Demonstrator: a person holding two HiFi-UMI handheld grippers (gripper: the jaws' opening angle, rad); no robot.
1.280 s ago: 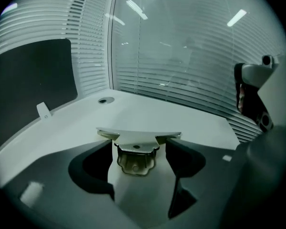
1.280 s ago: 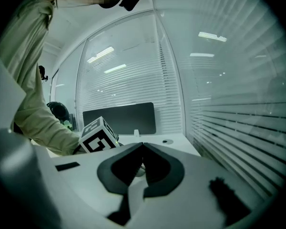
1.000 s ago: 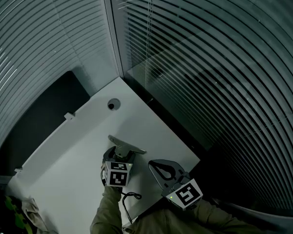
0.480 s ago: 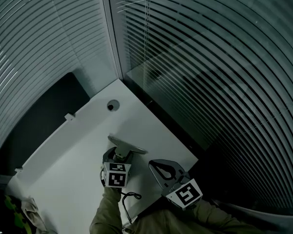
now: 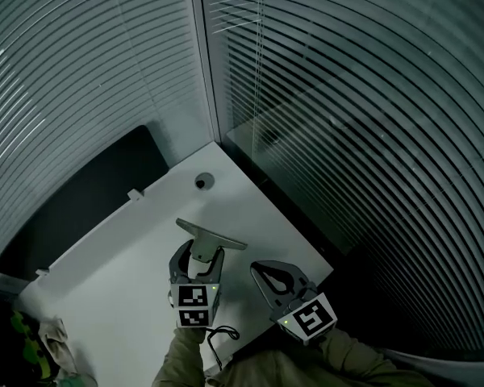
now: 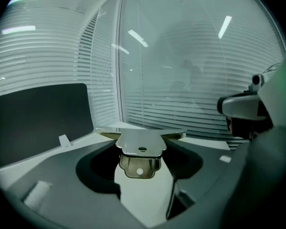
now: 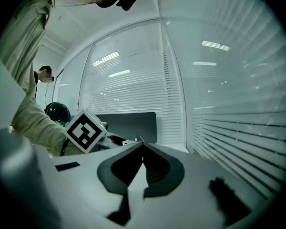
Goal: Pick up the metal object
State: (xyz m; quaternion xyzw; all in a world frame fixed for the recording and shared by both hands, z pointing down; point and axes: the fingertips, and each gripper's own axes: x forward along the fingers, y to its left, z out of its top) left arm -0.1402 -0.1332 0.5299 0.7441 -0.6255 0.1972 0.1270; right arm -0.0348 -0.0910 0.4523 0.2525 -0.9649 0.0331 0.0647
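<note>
We are holding the right gripper [image 5: 260,266] nearest, jaws pressed together on nothing, its square black-and-white marker [image 5: 310,319] facing us. At its 9 o'clock, the left gripper [image 5: 200,253], jaws standing wide, is clasping the stem of the metal object [image 5: 212,235], whose flat crossbar is lying at 12 o'clock above the white table [image 5: 121,272]. Farther at 12 o'clock, a round hole [image 5: 200,182] is showing.

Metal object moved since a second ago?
Yes. In the head view the metal object, held by the left gripper, now sits nearer the hole.
</note>
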